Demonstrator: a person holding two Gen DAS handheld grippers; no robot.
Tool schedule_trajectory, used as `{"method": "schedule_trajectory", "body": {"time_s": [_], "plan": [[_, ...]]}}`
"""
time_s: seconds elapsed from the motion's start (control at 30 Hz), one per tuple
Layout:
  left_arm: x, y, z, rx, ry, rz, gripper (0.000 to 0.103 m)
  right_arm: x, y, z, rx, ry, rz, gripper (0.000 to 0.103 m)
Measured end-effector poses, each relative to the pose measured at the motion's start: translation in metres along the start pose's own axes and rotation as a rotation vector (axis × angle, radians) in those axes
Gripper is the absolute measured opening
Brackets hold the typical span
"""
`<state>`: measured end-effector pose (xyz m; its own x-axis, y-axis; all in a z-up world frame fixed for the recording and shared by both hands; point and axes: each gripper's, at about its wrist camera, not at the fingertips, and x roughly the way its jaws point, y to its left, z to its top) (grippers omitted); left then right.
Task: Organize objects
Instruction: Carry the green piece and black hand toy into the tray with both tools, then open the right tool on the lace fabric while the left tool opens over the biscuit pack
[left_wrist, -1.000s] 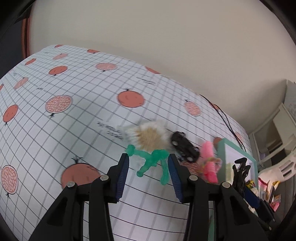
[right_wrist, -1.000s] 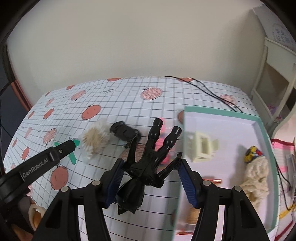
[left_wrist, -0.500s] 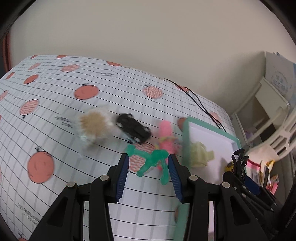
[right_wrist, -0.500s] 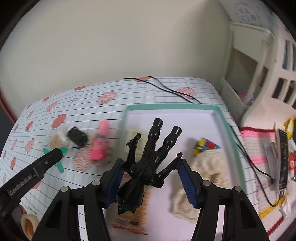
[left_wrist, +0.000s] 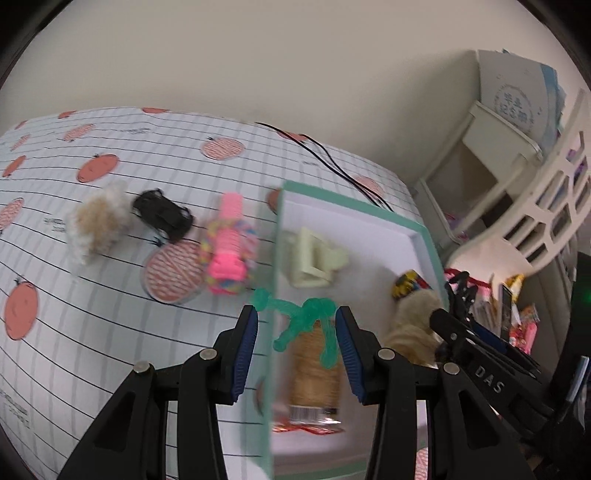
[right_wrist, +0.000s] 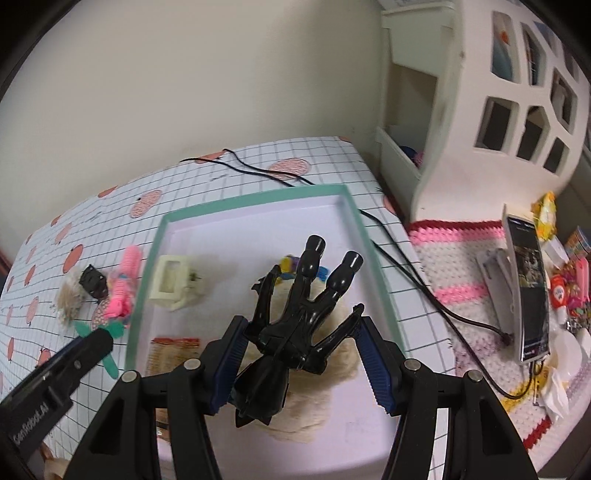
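Observation:
My left gripper (left_wrist: 295, 325) is shut on a green stretchy figure (left_wrist: 306, 325), which hangs over the left rim of the teal-edged white tray (left_wrist: 351, 206). Over the tray's middle, my right gripper (right_wrist: 303, 332) is shut on a black toy hand (right_wrist: 295, 332). The tray (right_wrist: 258, 201) holds a cream plastic piece (right_wrist: 173, 282), a snack packet (right_wrist: 170, 350), a beige fluffy wad (right_wrist: 336, 373) and a small colourful toy (right_wrist: 288, 264). Left of the tray lie a fluffy pom (left_wrist: 96, 225), a black toy car (left_wrist: 162, 214) and a pink roller (left_wrist: 227, 247).
A black cable (right_wrist: 406, 273) runs past the tray's far right corner. A white shelf unit (right_wrist: 480, 110) stands to the right. Beside it, a phone (right_wrist: 524, 288) rests on a pink crochet mat (right_wrist: 461, 295) among small clutter.
Both grippers have swung to the right with their toys. The green figure has gone from above the pom and car to the tray's rim. The black hand now hangs over the tray's middle.

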<state>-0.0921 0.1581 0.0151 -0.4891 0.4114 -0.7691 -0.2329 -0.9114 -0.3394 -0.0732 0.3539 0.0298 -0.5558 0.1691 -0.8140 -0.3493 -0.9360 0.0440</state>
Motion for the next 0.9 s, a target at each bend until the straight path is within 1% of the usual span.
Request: {"method": "schedule_trajectory", "body": {"time_s": [0.17,0.33,0.63,0.9], "plan": [[0.005,-0.021,-0.008,0.05,0.017,-0.021,0.045,0.002,-0.004,0.0,0.022,0.01,0.004,0.063],[0.009,-0.027,-0.011,0.07,0.035,-0.028,0.046,0.003,0.007,-0.001,-0.008,0.012,0.007,0.063],[0.018,-0.019,-0.01,0.025,0.069,-0.029,0.045,0.007,0.015,-0.003,-0.016,0.025,0.006,0.063],[0.016,-0.016,-0.01,0.011,0.07,-0.039,0.045,0.009,0.017,-0.002,-0.006,0.03,0.01,0.064]]}}
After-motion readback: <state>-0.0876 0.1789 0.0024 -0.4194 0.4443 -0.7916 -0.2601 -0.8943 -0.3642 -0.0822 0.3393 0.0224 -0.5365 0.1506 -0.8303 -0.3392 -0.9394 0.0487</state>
